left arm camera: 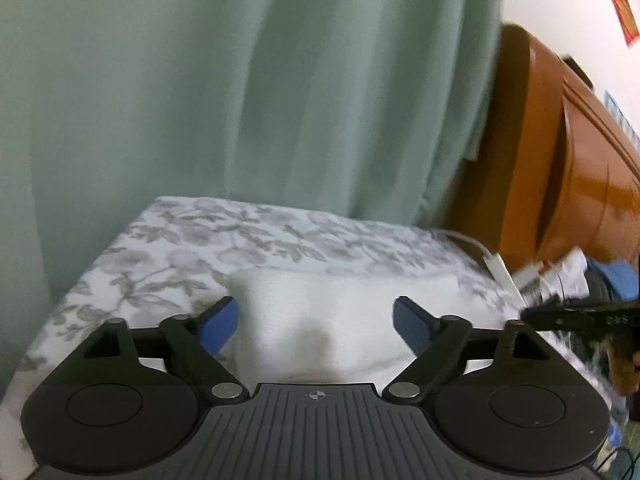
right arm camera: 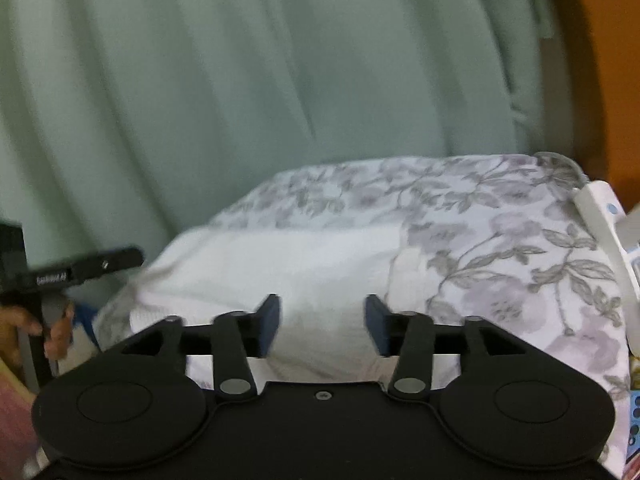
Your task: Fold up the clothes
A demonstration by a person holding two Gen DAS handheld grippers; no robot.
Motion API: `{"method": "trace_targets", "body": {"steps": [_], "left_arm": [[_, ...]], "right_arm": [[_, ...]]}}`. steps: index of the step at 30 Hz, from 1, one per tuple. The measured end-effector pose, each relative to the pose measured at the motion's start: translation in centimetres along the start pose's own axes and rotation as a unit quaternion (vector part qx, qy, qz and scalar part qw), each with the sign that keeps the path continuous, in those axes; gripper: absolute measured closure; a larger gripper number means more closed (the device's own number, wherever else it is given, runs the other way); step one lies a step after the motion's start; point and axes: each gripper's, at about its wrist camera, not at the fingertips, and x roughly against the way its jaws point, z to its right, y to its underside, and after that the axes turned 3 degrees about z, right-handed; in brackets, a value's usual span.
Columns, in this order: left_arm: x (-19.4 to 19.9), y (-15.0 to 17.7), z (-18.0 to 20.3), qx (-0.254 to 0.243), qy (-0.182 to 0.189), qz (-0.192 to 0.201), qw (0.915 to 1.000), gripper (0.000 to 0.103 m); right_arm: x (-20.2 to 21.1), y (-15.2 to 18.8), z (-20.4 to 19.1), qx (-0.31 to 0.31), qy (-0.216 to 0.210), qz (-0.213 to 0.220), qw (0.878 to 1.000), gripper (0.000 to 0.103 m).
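Nearest the lens in the left wrist view, left gripper (left arm camera: 316, 322) released, blue pads (left arm camera: 218, 326) spread wide and clear of the cloth. Just beyond and partly between the fingers, folded white garment (left arm camera: 340, 304) flat on floral bedsheet (left arm camera: 192, 240), nothing clamped. At right edge of that view, other black tool and a hand (left arm camera: 626, 368) on its grip, blurred.

In the right wrist view, right gripper (right arm camera: 322, 326) likewise released, dark-blue pads (right arm camera: 270, 326) parted with white cloth showing in the gap, pads not pressing it. White garment (right arm camera: 280, 272) across the near left part of the bed, floral sheet (right arm camera: 500, 240) bare to the right. Left gripper's body (right arm camera: 86, 266) at left edge, held by a hand (right arm camera: 56, 332).

Farther back, white plastic strip (right arm camera: 600, 220) and white cable (left arm camera: 496, 264) along the bed's right side. Behind the bed, pale green curtain (left arm camera: 260, 92) in long folds. Orange-brown wooden headboard (left arm camera: 580, 152) at far right against a white wall (left arm camera: 560, 4), red paper (left arm camera: 622, 12) pinned on it.
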Motion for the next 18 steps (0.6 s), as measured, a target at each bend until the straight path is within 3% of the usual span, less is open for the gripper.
{"method": "trace_targets", "body": {"steps": [3,8,14,18], "left_arm": [[-0.5,0.0,-1.6,0.036,-0.007,-0.013,0.9992,0.008],[-2.4,0.7,-4.0,0.115,0.004,-0.055,0.9919,0.005],[-4.1,2.0,-5.3,0.152,-0.003,-0.089,0.9844,0.003],[-5.0,2.5,-5.5,0.154,0.003,-0.105,0.9825,0.003]], "right_arm": [[0.6,0.1,1.9,-0.049,0.008,0.017,0.999,0.034],[-0.1,1.2,5.0,-0.147,-0.008,-0.011,0.989,0.033],[-1.5,2.5,6.9,-0.219,-0.013,-0.039,0.975,0.032],[-2.3,2.9,6.6,-0.221,-0.018,-0.047,0.974,0.032]]}}
